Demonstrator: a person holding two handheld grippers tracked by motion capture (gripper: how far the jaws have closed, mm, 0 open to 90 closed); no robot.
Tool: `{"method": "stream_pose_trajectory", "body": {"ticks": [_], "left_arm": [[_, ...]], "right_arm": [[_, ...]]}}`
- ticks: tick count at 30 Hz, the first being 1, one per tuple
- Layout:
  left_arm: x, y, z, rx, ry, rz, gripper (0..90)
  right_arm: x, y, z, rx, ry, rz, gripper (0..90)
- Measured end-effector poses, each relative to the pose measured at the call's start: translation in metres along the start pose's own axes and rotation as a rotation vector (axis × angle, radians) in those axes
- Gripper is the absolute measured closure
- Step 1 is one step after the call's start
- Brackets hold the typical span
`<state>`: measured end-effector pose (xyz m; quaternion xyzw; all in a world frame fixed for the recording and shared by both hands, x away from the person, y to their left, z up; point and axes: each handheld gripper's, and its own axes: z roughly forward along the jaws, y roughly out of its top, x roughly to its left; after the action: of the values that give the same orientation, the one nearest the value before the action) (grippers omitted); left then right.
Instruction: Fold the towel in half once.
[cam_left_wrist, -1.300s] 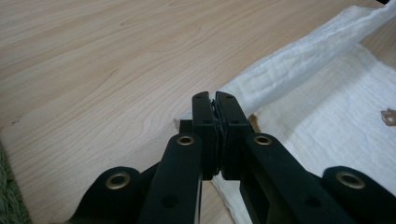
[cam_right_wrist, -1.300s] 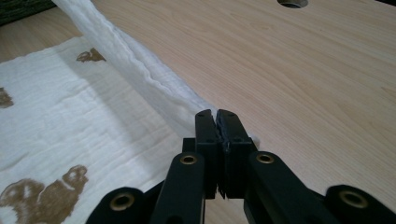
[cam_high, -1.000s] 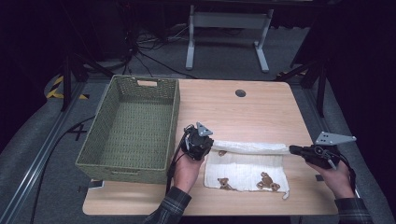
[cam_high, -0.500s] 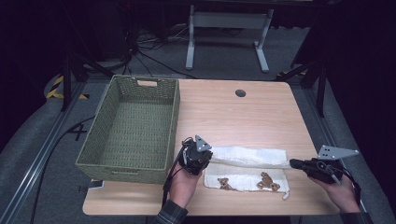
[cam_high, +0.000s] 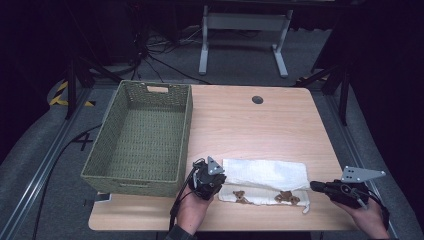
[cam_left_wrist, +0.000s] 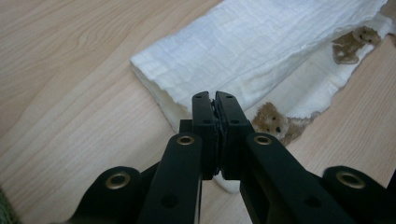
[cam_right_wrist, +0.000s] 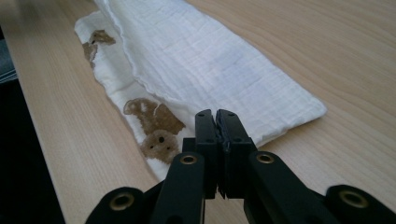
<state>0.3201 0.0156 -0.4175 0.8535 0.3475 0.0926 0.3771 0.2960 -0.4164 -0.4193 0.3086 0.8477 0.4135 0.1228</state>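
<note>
We had the white cloth (cam_high: 264, 180) lying near the table's (cam_high: 240, 125) six-o'clock edge, its far half now folded toward us so only a strip of brown bear prints showed, where a second before it lay more open. Our left gripper (cam_left_wrist: 215, 105) had dropped from the fold to the cloth's nine-o'clock corner, and the right gripper (cam_right_wrist: 217, 121) sat at the three-o'clock corner, both with jaws pressed together, seemingly pinching the lower layer's corners, though we couldn't tell for certain. That suggested another fold before the green woven basket (cam_high: 140, 135) at ten o'clock; no writing was readable.
</note>
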Motion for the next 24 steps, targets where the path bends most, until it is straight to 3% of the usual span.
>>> {"method": "stream_pose_trajectory", "body": {"ticks": [9, 13, 16, 24], "left_arm": [[-0.001, -0.016, -0.001, 0.041, -0.034, -0.006, 86.9], [-0.003, -0.017, -0.001, 0.034, -0.041, -0.004, 75.6], [-0.001, -0.012, 0.001, 0.033, -0.062, -0.005, 71.7], [0.004, 0.005, 0.017, 0.046, -0.050, -0.003, 63.5]], "right_arm": [[0.011, -0.011, 0.001, 0.035, 0.044, -0.001, 87.6], [0.013, -0.013, 0.003, 0.043, 0.054, 0.002, 79.0], [0.011, -0.011, 0.000, 0.017, 0.047, 0.016, 74.3], [-0.005, 0.001, 0.014, 0.021, 0.015, 0.029, 71.3]]}}
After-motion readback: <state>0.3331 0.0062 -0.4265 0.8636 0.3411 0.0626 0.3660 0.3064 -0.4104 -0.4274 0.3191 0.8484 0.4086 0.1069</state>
